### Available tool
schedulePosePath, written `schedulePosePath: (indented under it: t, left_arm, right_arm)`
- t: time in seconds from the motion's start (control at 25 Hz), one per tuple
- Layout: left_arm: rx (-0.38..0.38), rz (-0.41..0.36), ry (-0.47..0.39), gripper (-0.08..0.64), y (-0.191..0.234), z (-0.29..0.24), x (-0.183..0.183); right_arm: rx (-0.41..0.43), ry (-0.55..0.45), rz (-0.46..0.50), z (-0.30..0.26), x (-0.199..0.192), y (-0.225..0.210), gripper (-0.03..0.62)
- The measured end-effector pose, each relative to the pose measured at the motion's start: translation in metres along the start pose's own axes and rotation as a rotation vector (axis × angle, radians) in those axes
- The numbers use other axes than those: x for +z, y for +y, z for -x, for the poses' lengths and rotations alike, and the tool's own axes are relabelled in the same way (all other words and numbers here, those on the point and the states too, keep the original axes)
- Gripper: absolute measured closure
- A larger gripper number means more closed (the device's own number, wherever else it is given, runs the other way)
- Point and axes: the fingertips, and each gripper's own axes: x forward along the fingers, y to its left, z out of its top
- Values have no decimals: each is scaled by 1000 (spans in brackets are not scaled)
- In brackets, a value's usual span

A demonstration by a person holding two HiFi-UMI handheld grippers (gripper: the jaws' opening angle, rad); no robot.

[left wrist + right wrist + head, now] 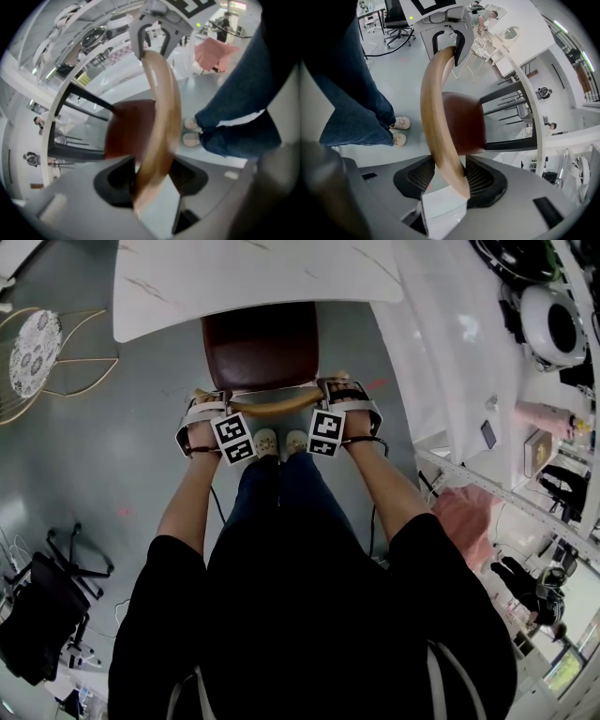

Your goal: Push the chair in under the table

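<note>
1. Grey floor (pixel 141 456) of an open workroom. The person stands on it, shoes (pixel 279 442) just behind the chair (pixel 265 367).
2. Left hand-held gripper (pixel 151 174): jaws moderately wide and closed on the wooden rail (pixel 272 405) of the chair back, near its left end. This view is blurred, but the rail fills the gap between the pads.
3. Right hand-held gripper (pixel 449 174): jaws likewise clamped on the rail near its right end, a pad pressed on each face.
4. Beyond the rail, the brown seat (pixel 461 123) has its front part beneath the edge of the white worktop (pixel 244 277). Its rear part and the rail stand clear of that edge.
5. Assessment: the push is under way and partly complete.
6. Recommended handling:
   - Hold both clamps firm.
   - Drive both hands forward evenly, so the chair runs straight and does not twist toward either side.
   - Keep the force level along the floor, not downward, so the chair does not tip or its legs catch.
   - Stop as the rail nears the worktop edge, so that neither gripper is pinched against it.
</note>
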Motion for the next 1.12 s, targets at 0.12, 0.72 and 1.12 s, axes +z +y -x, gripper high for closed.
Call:
schedulePosePath:
  t: [0.12, 0.72, 1.12]
  left_arm:
    - [2, 5, 3, 339, 6, -1, 0]
    - [-22, 19, 16, 331, 14, -5, -2]
    - [-23, 87, -92, 319, 5, 25, 0]
  right_arm:
    - [7, 19, 2, -2, 0, -6, 399]
    - [22, 45, -14, -6, 1, -13, 399]
    - [51, -39, -129, 25, 1, -14, 379]
